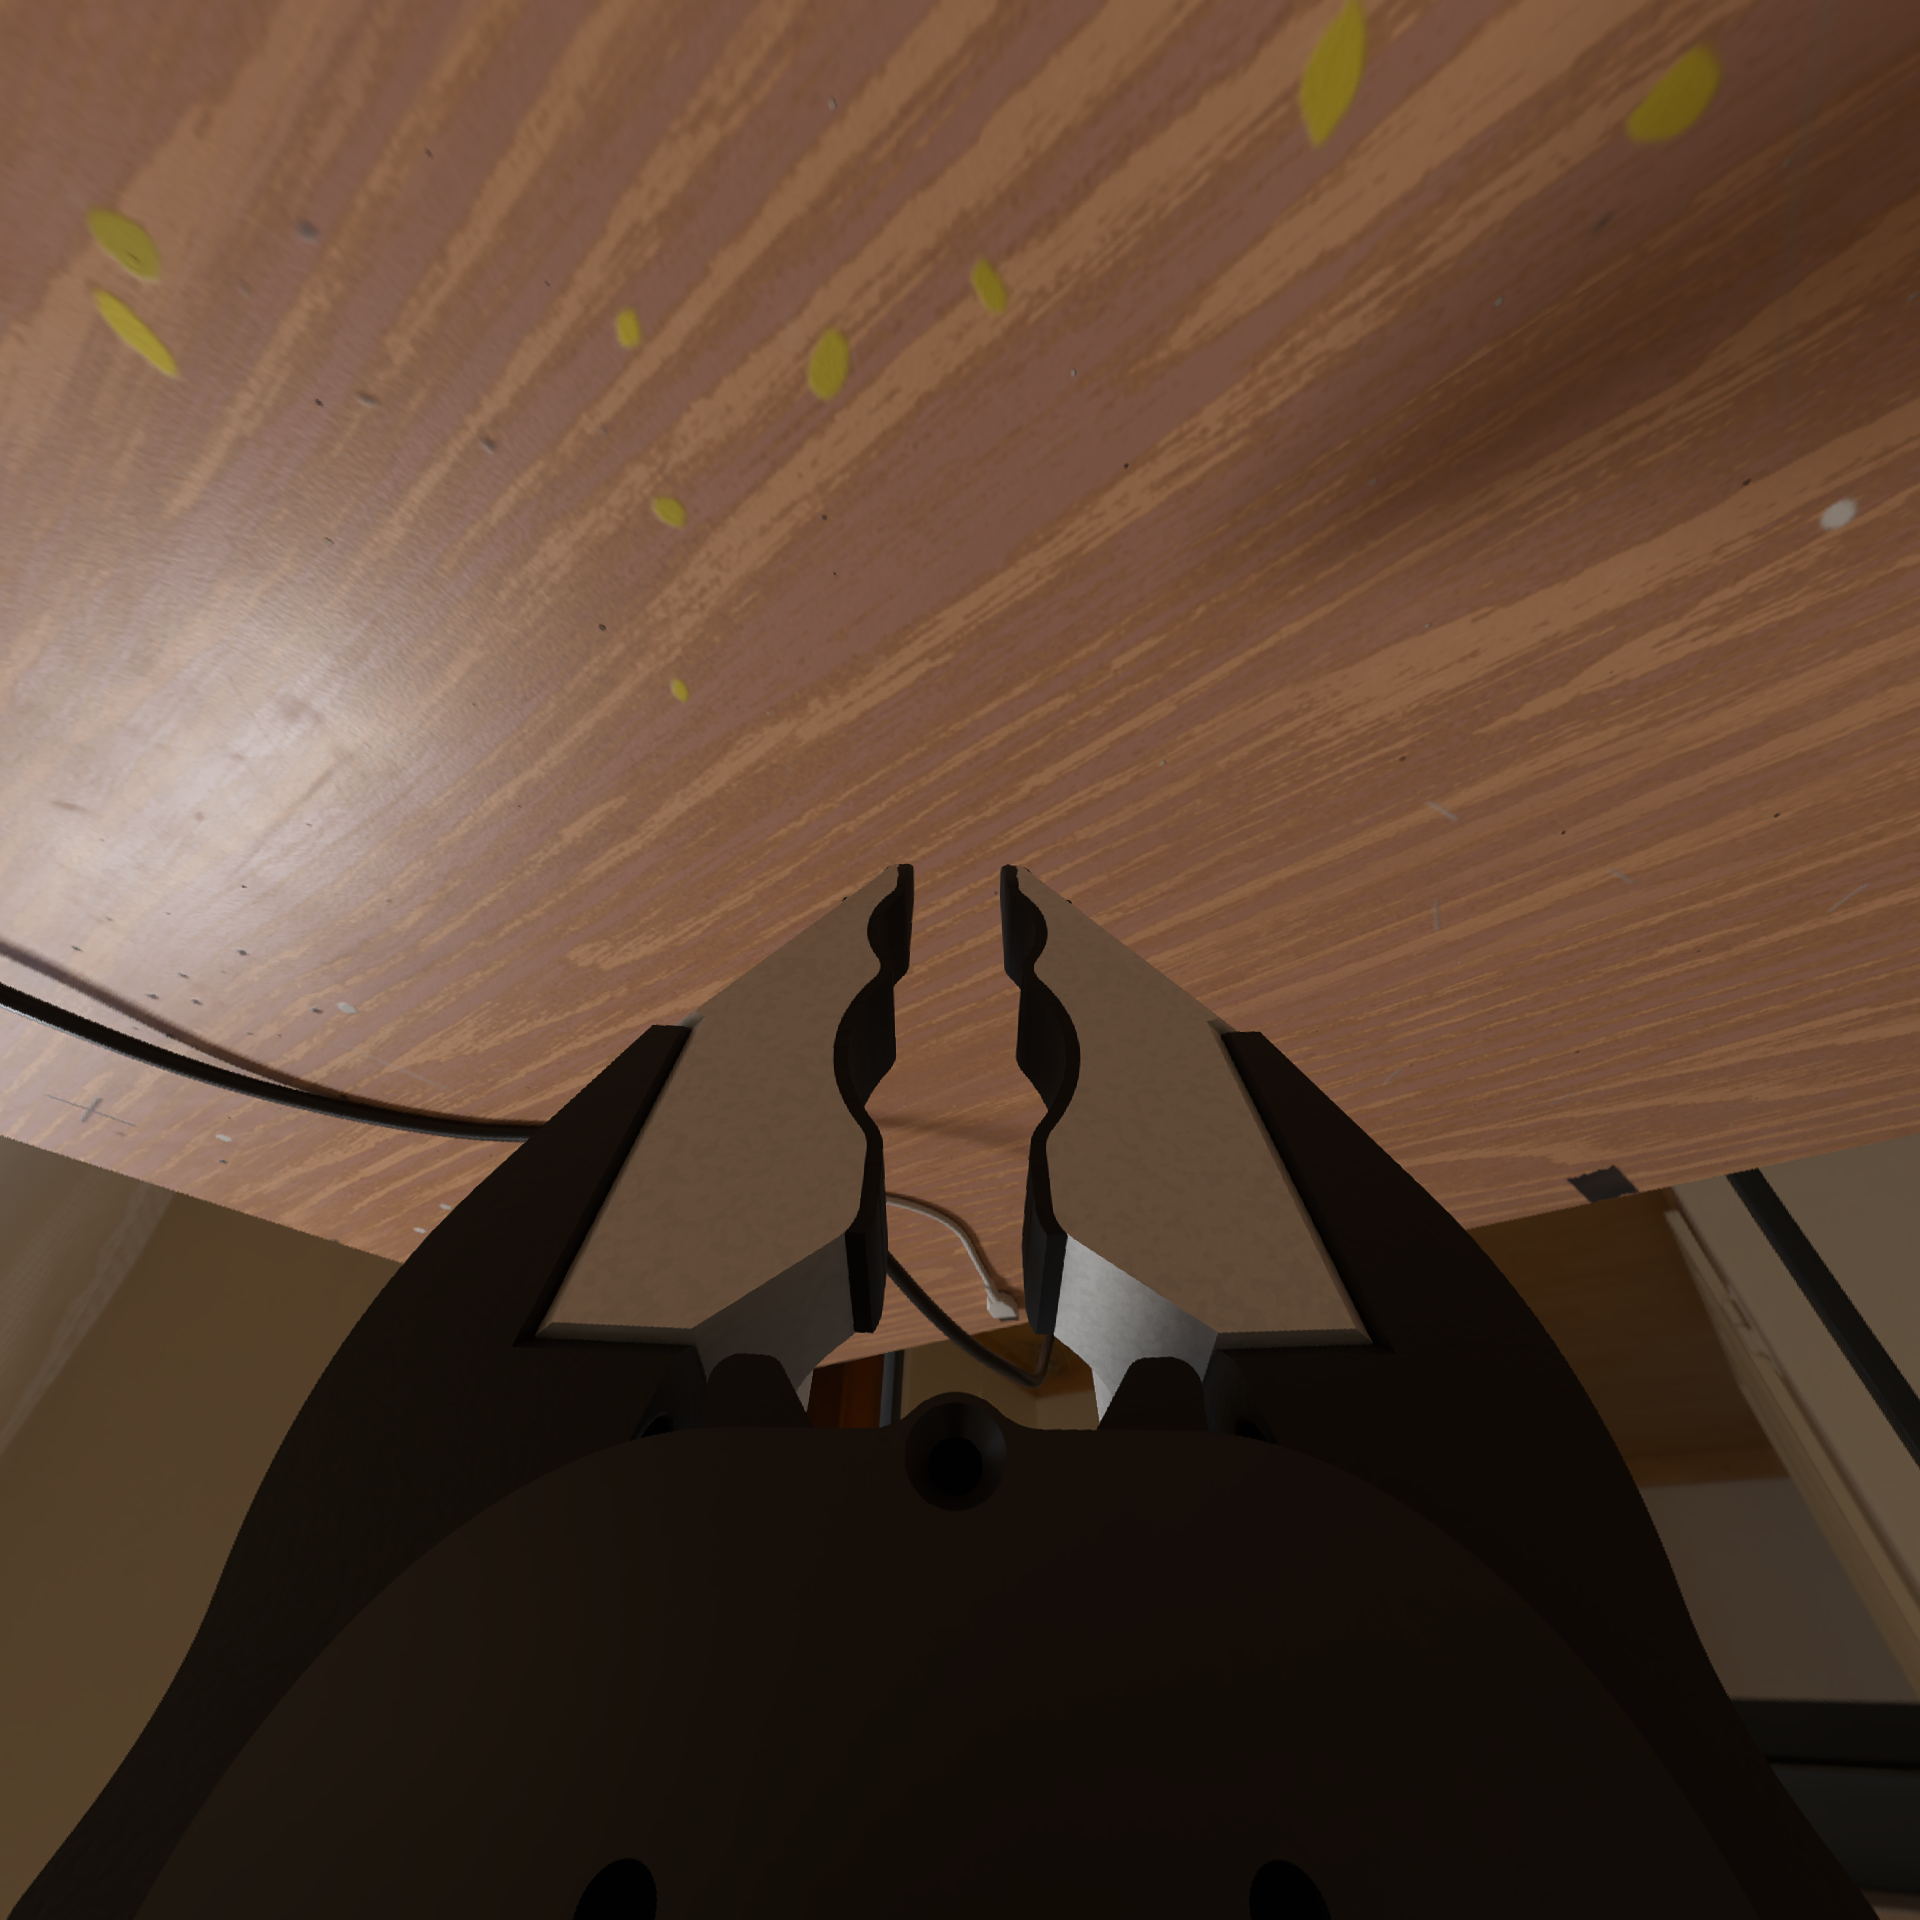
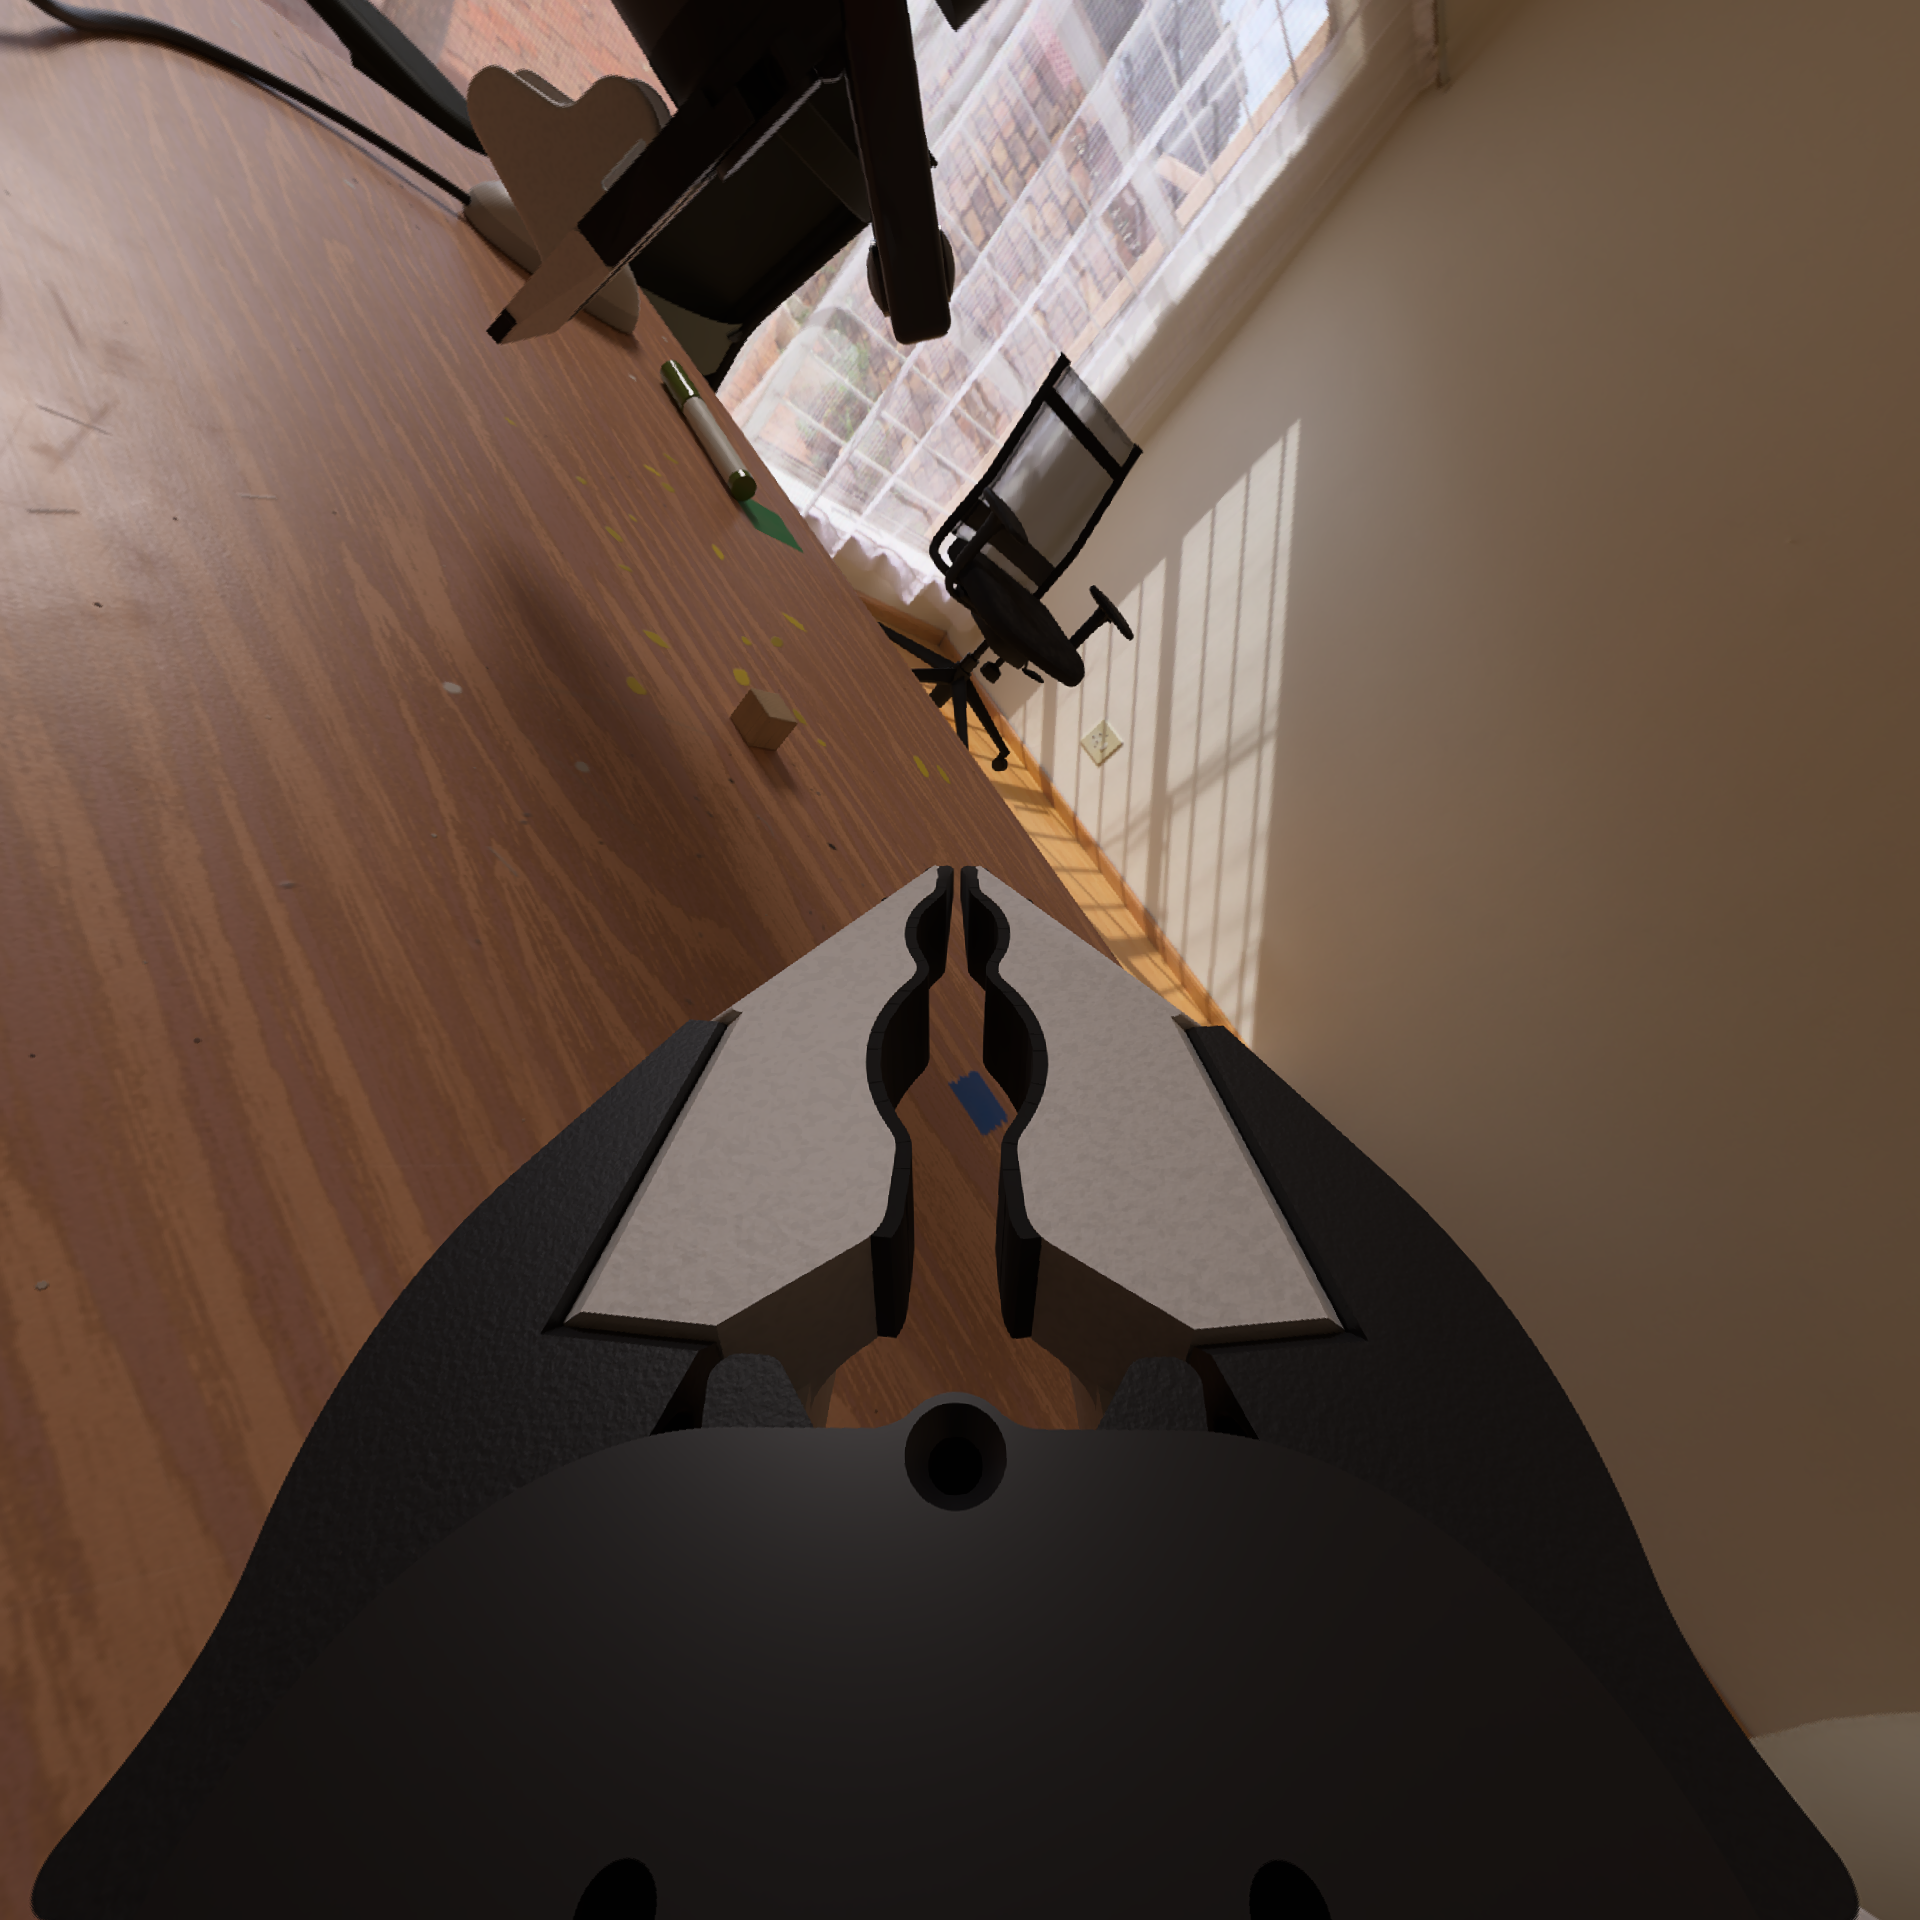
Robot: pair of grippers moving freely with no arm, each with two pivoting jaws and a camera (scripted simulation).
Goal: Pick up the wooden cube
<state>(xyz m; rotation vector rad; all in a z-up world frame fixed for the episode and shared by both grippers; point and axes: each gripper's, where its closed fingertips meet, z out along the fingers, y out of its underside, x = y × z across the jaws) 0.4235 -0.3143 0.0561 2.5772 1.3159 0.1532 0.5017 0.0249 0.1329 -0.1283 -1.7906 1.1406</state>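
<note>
The wooden desk (image 2: pixel 312 831) fills most of both views, its grain dotted with yellow flecks (image 1: pixel 828 364). In the right wrist view its far end is cut off by the frame, and the dark bulk of the left gripper (image 2: pixel 499 330) hangs above that end, hiding what lies behind it. An office chair (image 2: pixel 1023 561) stands beyond the desk's long edge, by the window. A green-capped marker (image 2: pixel 709 428) lies at that same edge. The wooden cube (image 2: pixel 764 718) sits near this edge too, small, pale tan, sharp-cornered, resting flat, well apart from both tools. The left wrist view does not show it. The left gripper (image 1: pixel 956 883) holds nothing, fingers slightly apart. The right gripper (image 2: pixel 956 875) holds nothing either, fingertips almost meeting.
</note>
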